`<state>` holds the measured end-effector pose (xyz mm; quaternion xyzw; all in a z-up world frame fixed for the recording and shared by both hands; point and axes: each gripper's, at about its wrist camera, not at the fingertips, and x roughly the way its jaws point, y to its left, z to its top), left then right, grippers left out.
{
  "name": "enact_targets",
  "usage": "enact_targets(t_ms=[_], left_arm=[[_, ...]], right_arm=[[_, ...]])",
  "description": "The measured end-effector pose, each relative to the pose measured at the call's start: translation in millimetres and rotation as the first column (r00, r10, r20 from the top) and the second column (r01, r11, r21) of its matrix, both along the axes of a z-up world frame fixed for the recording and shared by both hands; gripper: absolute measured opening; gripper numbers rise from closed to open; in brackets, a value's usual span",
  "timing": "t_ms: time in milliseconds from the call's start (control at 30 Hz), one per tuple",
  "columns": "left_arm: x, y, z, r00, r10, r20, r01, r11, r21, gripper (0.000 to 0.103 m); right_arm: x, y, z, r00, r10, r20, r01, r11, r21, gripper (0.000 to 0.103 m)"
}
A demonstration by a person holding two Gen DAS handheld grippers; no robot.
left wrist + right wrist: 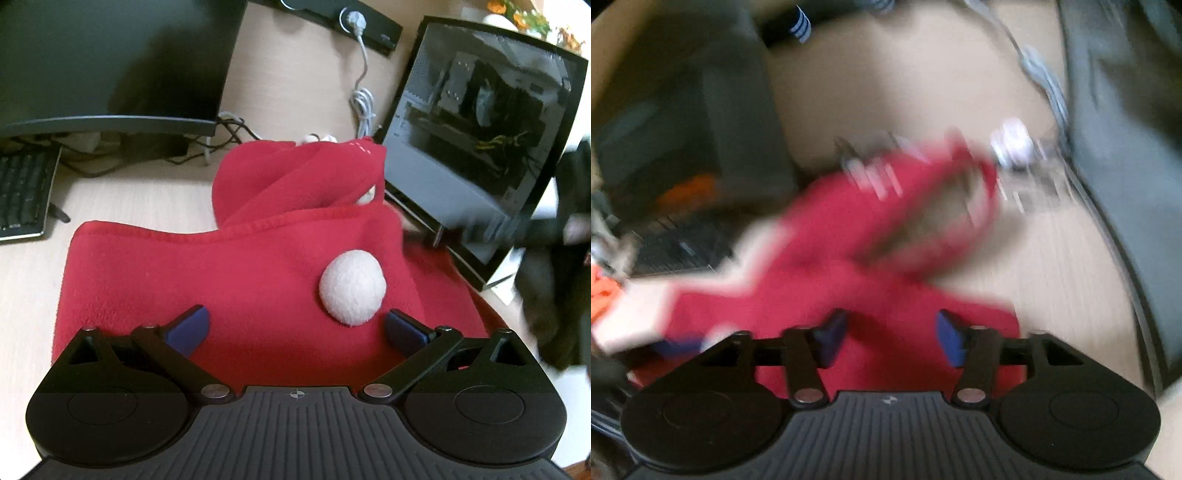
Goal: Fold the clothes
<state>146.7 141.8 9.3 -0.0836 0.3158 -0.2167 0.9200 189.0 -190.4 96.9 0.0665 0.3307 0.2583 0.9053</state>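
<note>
While spread wide, left fingers (192, 325) over red garment (221, 280), holding nothing

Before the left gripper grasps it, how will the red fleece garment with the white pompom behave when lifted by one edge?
The red fleece garment will probably hang floppy: it already lies in soft folds on the beige desk. It looks light, though thick, so wide-open fingers suit it. The round white pompom will likely dangle rather than roll, if it is sewn on.
</note>
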Motion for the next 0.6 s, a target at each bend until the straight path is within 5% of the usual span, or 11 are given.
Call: enact_targets(t_ms=[33, 100, 267, 433, 500, 600], left_arm=[[-0.1, 0.0, -0.7, 1.0, -0.004, 0.005, 0.004, 1.0, -0.002, 0.103], [-1.4, 0.7, -1.2, 1.0, -0.009, 0.012, 0.009, 1.0, -0.004, 0.103], [-16.8, 15.4, 10.0, 1.0, -0.006, -0.007, 0.005, 0.997, -0.08, 0.103], [-35.9, 35.4, 15.5, 1.0, 0.006, -0.02, -0.009, 0.987, -0.158, 0.103], [-39.4, 39.8, 15.0, 1.0, 0.022, -0.022, -0.025, 0.988, -0.155, 0.103], [-42.1, 48.5, 12.1, 0.999, 0.034, -0.031, -0.039, 0.982, -0.183, 0.103]], right_arm=[[4.9, -2.9, 15.9, 1.0, 0.004, 0.022, -0.005, 0.998, 0.061, 0.094], [34.4, -14.3, 32.5, 0.999, -0.037, -0.025, 0.042, 0.977, 0.209, 0.096], [106.0, -28.9, -11.1, 0.935, -0.197, -0.295, 0.309, 0.861, 0.403, 0.096], [153.2, -21.2, -36.9, 0.938, -0.129, -0.322, 0.309, 0.73, 0.609, 0.096], [151.7, -15.4, -26.9, 0.956, -0.026, -0.292, 0.241, 0.639, 0.73, 0.096], [128.9, -5.0, -3.3, 0.955, 0.211, -0.207, 0.096, 0.442, 0.892, 0.096]])
